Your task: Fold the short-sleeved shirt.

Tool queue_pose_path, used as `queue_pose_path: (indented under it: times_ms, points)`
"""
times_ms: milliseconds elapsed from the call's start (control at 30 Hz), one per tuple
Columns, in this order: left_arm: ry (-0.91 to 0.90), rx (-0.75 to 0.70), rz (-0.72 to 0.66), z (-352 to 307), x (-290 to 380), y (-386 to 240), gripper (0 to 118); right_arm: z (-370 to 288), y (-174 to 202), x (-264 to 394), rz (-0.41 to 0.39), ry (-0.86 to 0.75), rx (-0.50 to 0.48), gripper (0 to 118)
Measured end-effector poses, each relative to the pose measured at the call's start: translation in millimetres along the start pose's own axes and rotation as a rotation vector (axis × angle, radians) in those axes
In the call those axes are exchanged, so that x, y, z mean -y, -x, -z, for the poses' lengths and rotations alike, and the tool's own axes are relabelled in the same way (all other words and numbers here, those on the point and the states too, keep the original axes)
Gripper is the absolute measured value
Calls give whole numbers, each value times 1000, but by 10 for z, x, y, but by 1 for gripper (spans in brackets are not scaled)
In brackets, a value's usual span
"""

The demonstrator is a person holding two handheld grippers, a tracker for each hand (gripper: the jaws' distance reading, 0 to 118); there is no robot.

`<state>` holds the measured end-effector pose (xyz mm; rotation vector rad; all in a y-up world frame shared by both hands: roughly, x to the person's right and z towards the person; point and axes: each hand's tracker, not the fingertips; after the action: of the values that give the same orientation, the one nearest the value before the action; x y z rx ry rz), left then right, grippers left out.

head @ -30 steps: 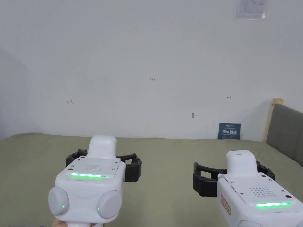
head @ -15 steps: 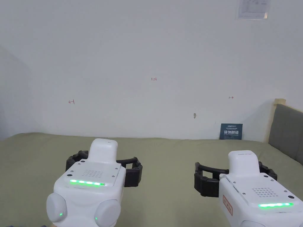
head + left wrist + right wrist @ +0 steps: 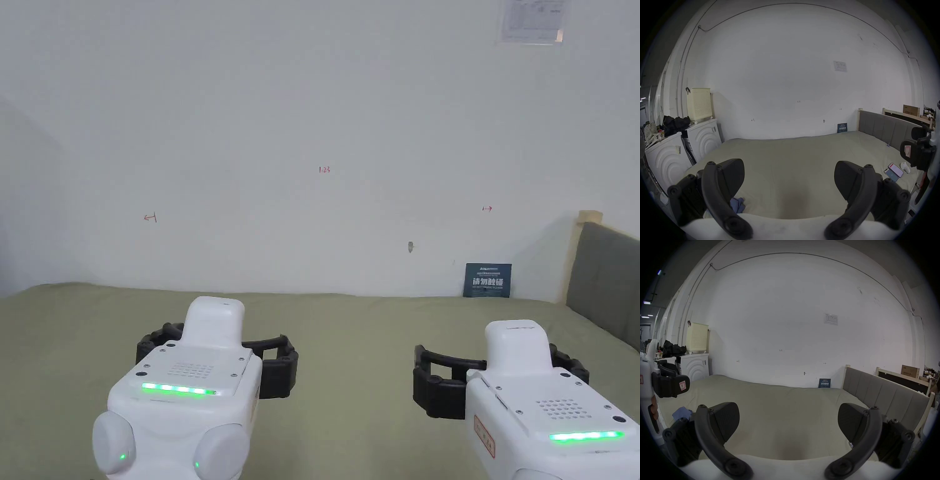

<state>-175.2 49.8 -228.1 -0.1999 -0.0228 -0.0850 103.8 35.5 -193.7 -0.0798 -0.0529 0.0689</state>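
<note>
A wide bed (image 3: 350,325) with an olive-green cover stretches to a white wall (image 3: 312,125), a grey padded headboard (image 3: 603,275) at its right end. Above the cover, side by side and well apart, hang the left gripper (image 3: 217,350) and the right gripper (image 3: 500,375), each with jaws spread wide and nothing between them. A crumpled blue cloth (image 3: 737,205), possibly the short-sleeved shirt, lies on the near left of the bed, just beside the left gripper's left jaw and apart from both grippers.
</note>
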Motion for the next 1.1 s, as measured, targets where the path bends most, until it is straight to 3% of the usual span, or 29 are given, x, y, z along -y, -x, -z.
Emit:
queue_pose_path:
  times_ms: [1100]
  points:
    - [22, 13, 16, -68, 9, -27, 115, -4, 12, 25, 19, 10, -15, 118]
